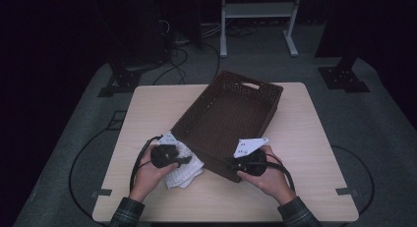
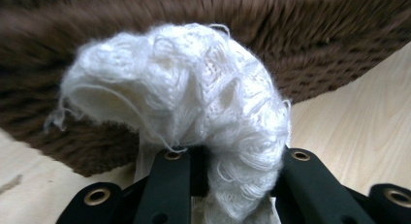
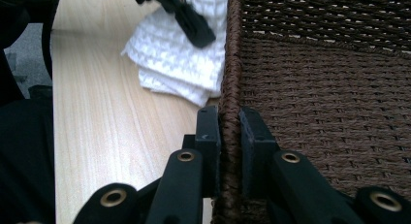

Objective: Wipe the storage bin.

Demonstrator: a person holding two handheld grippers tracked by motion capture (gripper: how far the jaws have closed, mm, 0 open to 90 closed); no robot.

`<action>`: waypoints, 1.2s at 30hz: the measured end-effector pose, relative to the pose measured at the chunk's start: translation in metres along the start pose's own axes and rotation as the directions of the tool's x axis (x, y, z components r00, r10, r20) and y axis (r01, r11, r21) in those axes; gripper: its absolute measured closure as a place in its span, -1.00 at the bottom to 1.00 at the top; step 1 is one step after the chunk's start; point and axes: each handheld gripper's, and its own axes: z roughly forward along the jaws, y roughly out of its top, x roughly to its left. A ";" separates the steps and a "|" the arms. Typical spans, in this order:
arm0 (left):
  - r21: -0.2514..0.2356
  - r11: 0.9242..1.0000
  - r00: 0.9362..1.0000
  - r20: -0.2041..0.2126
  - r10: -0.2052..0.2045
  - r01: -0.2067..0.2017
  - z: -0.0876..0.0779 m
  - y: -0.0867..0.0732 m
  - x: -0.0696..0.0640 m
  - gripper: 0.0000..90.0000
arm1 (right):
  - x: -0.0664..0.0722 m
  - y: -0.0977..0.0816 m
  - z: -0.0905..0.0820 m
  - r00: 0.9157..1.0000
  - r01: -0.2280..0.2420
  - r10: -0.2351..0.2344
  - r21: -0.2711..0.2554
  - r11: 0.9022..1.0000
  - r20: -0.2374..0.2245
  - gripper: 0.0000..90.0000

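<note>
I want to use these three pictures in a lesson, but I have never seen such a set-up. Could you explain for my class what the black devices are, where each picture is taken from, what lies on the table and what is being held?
No robot here: a person sits at a table with a hand-held claw in each hand. Each claw has two black jaws that squeeze together.

The wide picture comes from a camera above the person, looking down; the forearms enter from the bottom. The other two come from small cameras riding on the claws, looking along their jaws.

On the table lie a brown woven basket and a white knitted cloth beside its near-left wall.

The left claw pinches a bunched part of the cloth, close to the basket's outside. The right claw grips the basket's rim, one jaw outside and one inside, seemingly steadying it.
</note>
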 end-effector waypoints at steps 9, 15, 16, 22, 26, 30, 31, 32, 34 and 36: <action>0.080 0.997 1.000 -0.007 0.018 -0.018 0.020 -0.005 -0.002 0.62 | 0.000 0.000 0.000 1.000 0.002 -0.002 0.000 1.000 0.000 0.77; 0.123 0.992 1.000 -0.002 0.031 -0.030 0.028 -0.007 -0.006 0.61 | 0.000 0.000 0.000 1.000 0.001 -0.001 0.000 1.000 0.001 0.77; 0.113 0.993 1.000 -0.003 0.030 -0.030 0.027 -0.007 -0.006 0.61 | 0.000 0.000 0.000 1.000 0.001 -0.001 0.000 1.000 0.001 0.77; 0.041 0.999 1.000 0.023 0.019 -0.020 0.014 -0.001 -0.010 0.62 | 0.000 0.000 0.000 1.000 0.001 -0.001 0.000 1.000 0.001 0.77; -0.006 1.000 0.999 0.033 0.021 -0.020 0.003 0.004 -0.013 0.62 | 0.000 0.000 0.000 1.000 0.002 -0.002 0.000 1.000 0.001 0.77; -0.053 0.998 0.999 0.040 0.024 -0.022 -0.009 0.009 -0.015 0.62 | 0.000 0.000 0.000 1.000 0.001 -0.001 0.000 1.000 0.002 0.77; -0.056 0.998 0.999 0.038 0.023 -0.021 -0.010 0.010 -0.015 0.62 | 0.000 0.000 0.000 1.000 0.001 -0.001 0.000 1.000 0.002 0.77; -0.060 0.998 0.999 0.034 0.029 -0.026 -0.012 0.011 -0.016 0.62 | 0.000 0.000 0.000 1.000 0.000 0.000 0.000 1.000 0.003 0.77; -0.064 0.997 0.999 0.031 0.034 -0.032 -0.014 0.012 -0.016 0.62 | 0.000 0.000 0.000 1.000 0.000 0.000 0.000 1.000 0.003 0.77; -0.076 0.996 0.999 0.028 0.039 -0.037 -0.018 0.014 -0.017 0.62 | 0.000 0.000 0.000 1.000 0.001 -0.001 -0.001 1.000 0.005 0.77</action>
